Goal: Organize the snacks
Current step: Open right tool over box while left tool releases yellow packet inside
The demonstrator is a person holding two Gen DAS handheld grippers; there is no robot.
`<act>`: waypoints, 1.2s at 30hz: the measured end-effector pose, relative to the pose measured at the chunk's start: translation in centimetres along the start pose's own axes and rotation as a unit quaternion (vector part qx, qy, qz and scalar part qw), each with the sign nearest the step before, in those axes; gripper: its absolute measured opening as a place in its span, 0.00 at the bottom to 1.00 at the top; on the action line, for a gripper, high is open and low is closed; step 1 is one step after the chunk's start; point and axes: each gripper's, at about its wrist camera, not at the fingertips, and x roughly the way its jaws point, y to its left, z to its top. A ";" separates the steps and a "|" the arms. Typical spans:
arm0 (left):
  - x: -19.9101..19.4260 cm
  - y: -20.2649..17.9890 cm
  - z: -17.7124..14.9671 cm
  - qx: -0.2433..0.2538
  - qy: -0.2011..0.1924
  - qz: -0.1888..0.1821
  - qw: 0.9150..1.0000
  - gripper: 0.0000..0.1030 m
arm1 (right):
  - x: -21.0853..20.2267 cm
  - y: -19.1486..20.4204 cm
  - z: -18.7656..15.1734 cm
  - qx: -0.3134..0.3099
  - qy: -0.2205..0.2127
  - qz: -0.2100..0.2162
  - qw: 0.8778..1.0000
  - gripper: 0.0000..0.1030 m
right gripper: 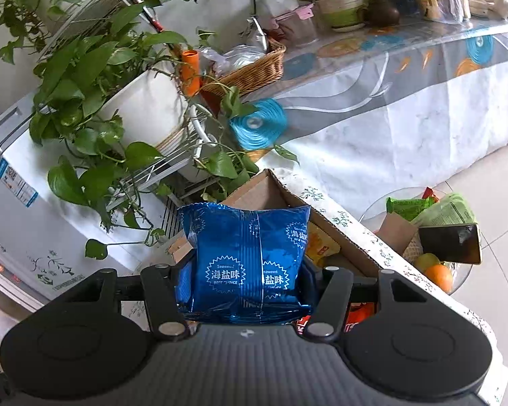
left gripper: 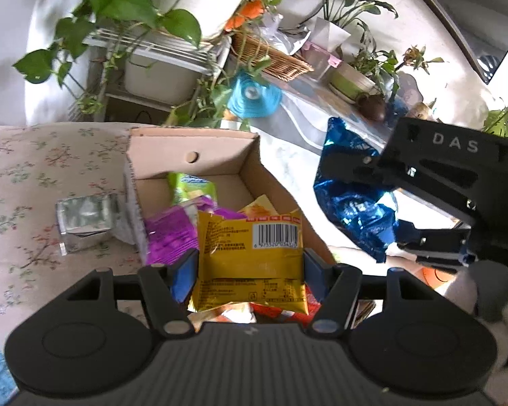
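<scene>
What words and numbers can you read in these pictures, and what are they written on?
"DAS": on the black body of the right gripper.
"Seaweed", "海盐味" and "BEST CHOICE", in white badges: on the blue packet.
Barcode digits and small print on the yellow packet: too small to read surely.
Blue label on the white appliance: too blurred to read.
Red wrappers under the right gripper: letters cut off.

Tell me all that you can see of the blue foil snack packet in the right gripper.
The blue foil snack packet is shiny and crinkled, with a vertical back seam, a serrated top edge and white starburst badges reading "Seaweed" with Chinese characters. It stands upright, puffed, clamped between the fingers of the right gripper, above the open cardboard box. The left wrist view shows it beside that box.
</scene>
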 end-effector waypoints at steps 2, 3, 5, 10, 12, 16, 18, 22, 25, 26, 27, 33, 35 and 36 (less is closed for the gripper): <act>0.8 -0.4 0.1 0.003 -0.001 -0.001 1.000 0.66 | 0.2 -0.1 0.0 0.004 -0.001 -0.006 1.000 0.64; 1.0 -0.5 0.1 0.006 -0.001 0.003 1.000 0.68 | 0.3 -0.1 0.0 0.007 -0.001 -0.008 1.000 0.65; 1.2 -0.9 0.1 0.014 0.000 0.010 1.000 0.76 | 0.4 -0.3 0.0 0.014 0.000 -0.011 1.000 0.68; 0.2 -1.1 0.1 0.030 -0.013 0.008 0.999 0.89 | 0.1 -0.3 0.0 0.026 -0.006 -0.010 1.000 0.81; -0.2 -0.8 0.2 0.032 -0.014 0.008 0.999 0.89 | 0.1 -0.2 0.0 0.027 -0.007 -0.008 1.000 0.82; -1.4 0.1 0.3 0.039 -0.022 0.010 0.999 0.89 | 0.3 0.0 -0.1 0.024 -0.003 -0.001 1.000 0.83; -1.9 0.8 0.4 0.038 -0.025 0.014 0.999 0.89 | 0.4 0.3 -0.1 0.019 0.000 0.004 1.000 0.83; -2.9 2.5 0.2 0.041 -0.030 0.033 0.998 0.89 | 0.7 1.2 -0.4 0.003 0.006 0.021 1.000 0.83; -3.4 4.1 0.0 0.039 -0.029 0.050 0.998 0.89 | 1.0 2.0 -0.8 -0.012 0.014 0.033 0.999 0.83; -3.6 4.6 -0.1 0.038 -0.029 0.055 0.997 0.89 | 1.1 2.3 -0.9 -0.016 0.016 0.037 0.999 0.83; -3.7 5.1 -0.2 0.035 -0.029 0.062 0.997 0.89 | 1.2 2.6 -1.0 -0.020 0.019 0.041 0.999 0.83; -4.3 7.8 -0.4 0.025 -0.024 0.084 0.996 0.89 | 1.9 4.2 -1.8 -0.043 0.039 0.071 0.996 0.83; -4.6 8.4 -0.6 0.029 -0.023 0.092 0.995 0.89 | 2.0 4.8 -2.1 -0.052 0.044 0.080 0.994 0.83; -4.7 8.8 -0.8 0.033 -0.022 0.095 0.995 0.89 | 2.2 5.2 -2.2 -0.057 0.046 0.084 0.994 0.83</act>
